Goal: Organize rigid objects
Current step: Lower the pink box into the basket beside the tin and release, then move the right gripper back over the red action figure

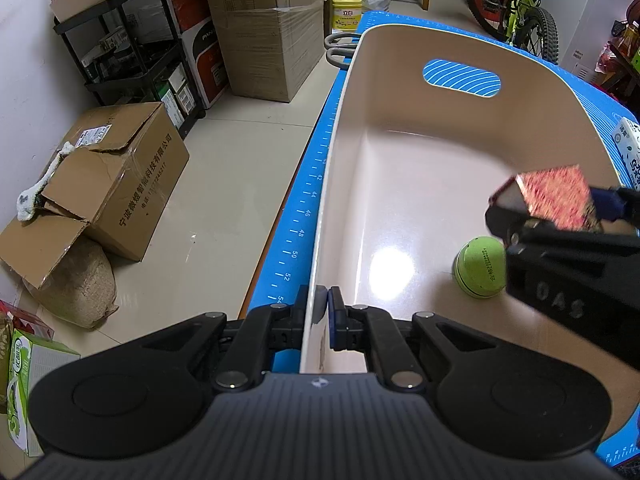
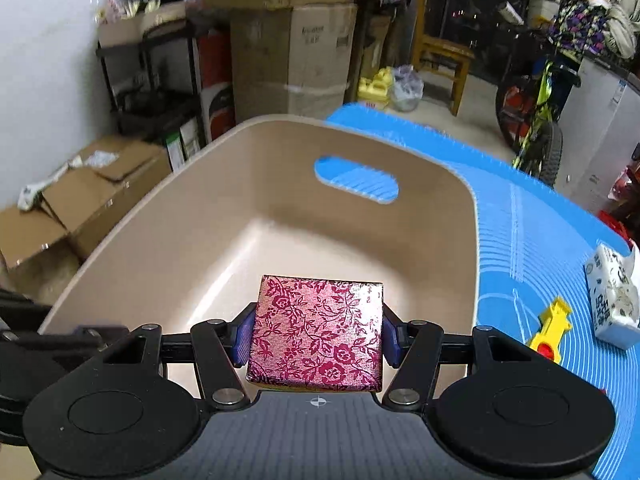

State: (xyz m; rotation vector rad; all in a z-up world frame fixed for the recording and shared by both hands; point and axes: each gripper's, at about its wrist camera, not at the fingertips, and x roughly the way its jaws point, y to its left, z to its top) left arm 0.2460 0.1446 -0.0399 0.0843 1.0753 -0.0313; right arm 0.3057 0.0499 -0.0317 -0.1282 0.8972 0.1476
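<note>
A beige plastic bin [image 1: 400, 132] [image 2: 168, 216] with a handle slot stands on a blue mat [image 1: 296, 216] [image 2: 520, 216]. My left gripper [image 1: 323, 312] is shut on the bin's near left rim, one pad on each side of the wall. My right gripper [image 2: 316, 340] [image 1: 560, 216] is shut on a pink floral box [image 2: 316, 332] [image 1: 554, 196] and holds it above the bin's inside, near the right wall. A green ball [image 1: 478, 266] lies on the bin floor, below the box.
On the mat right of the bin lie a white printed carton [image 2: 612, 300] [image 1: 630, 148] and a yellow toy [image 2: 550, 328]. Grey scissor handles [image 1: 338, 46] stick out beyond the bin's far corner. Cardboard boxes [image 1: 116, 184], a black shelf [image 1: 132, 40] and a bicycle [image 1: 520, 4] stand on the floor around.
</note>
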